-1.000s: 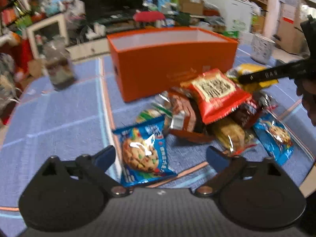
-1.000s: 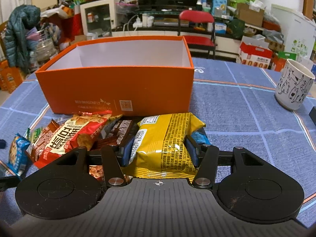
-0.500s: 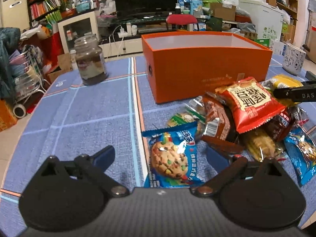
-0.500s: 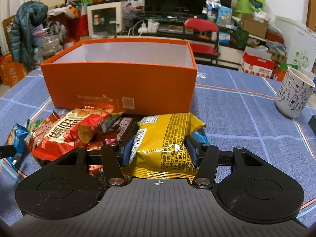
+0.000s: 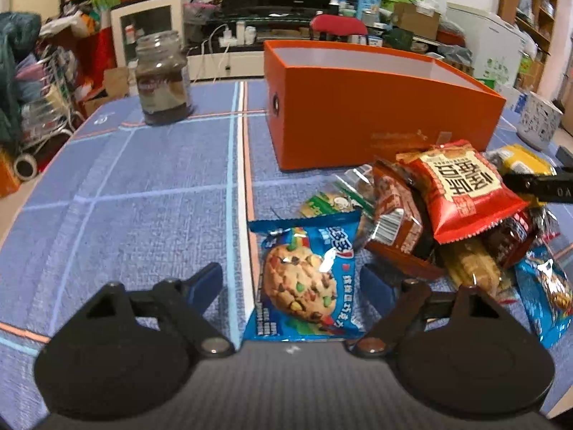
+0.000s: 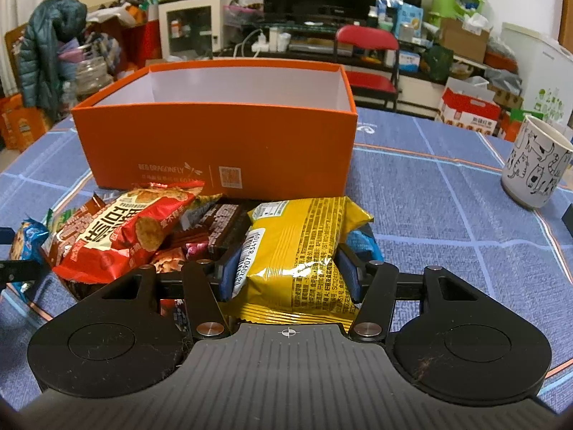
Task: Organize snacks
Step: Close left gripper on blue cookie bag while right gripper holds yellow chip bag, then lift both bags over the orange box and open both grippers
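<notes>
Orange box [image 6: 218, 143] stands open-topped on the blue checked tablecloth [image 5: 143, 197]; snack pile [image 5: 447, 215] lies against its near wall. Right gripper [image 6: 288, 268] is clamped on the yellow packet [image 6: 301, 247] just before the box. Left gripper [image 5: 292, 279] has just been narrowing, pads clear of the blue cookie packet [image 5: 304, 279] between them, at the pile's edge farthest from the box.
</notes>
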### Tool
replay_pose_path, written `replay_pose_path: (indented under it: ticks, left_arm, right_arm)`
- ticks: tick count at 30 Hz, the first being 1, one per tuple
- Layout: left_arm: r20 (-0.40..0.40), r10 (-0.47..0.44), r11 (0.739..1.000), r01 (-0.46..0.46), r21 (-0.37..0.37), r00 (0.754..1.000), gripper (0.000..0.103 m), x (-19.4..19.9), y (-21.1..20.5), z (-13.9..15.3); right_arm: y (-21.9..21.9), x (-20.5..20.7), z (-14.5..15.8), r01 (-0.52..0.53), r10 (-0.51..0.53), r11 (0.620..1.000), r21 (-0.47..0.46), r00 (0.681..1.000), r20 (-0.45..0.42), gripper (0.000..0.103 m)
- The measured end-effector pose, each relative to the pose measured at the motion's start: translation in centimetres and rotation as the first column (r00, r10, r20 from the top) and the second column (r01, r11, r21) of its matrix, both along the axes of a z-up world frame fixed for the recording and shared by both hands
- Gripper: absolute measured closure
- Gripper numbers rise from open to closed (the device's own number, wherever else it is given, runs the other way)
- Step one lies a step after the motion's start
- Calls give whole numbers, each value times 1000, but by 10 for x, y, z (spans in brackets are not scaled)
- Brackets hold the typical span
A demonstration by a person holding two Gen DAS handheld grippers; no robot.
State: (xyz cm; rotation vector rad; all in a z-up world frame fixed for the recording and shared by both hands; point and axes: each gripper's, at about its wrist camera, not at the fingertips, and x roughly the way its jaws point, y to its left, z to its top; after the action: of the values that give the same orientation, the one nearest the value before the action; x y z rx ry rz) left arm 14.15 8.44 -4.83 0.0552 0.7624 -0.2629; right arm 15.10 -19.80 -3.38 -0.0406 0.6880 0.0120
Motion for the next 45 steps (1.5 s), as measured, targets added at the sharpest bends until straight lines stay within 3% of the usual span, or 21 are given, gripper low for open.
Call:
replay_pose_path:
  ticks: [4,8,15,19,21,32,45]
  left_arm:
    - [-9,14,1000,-14,12,1000,20,3,-6,-2]
    - [-28,18,999,-17,29,999,34,6,-13,-7]
    - [-26,30,999,-29,33,999,35,6,-18,-9]
    - [-27,59,997,-58,45,998,50,6,-17,-5]
    - [-38,79,996,-77,32,996,52,7,-14,-4]
    - [-2,101,995,-101,-17,995,52,1,-4,11]
    - [22,97,995,-96,-13,995,52,-4,-4,19]
  right_arm:
    - [0,0,0,0,0,1000,0,1000,0,61]
    - [0,0,0,1,-1,1000,-2,1000,-1,61]
    - [1,0,-1,2,-2,1000,-5,1000,-3,61]
    - [1,0,-1,3,-3,1000,-3,1000,-3,61]
    - [1,0,-1,4,-4,1000,3,1000,-5,62]
    - [2,-4,5,-3,3,1000,-3,1000,12,66]
    - [23,-31,29,-26,57,981,-191,986,159,66]
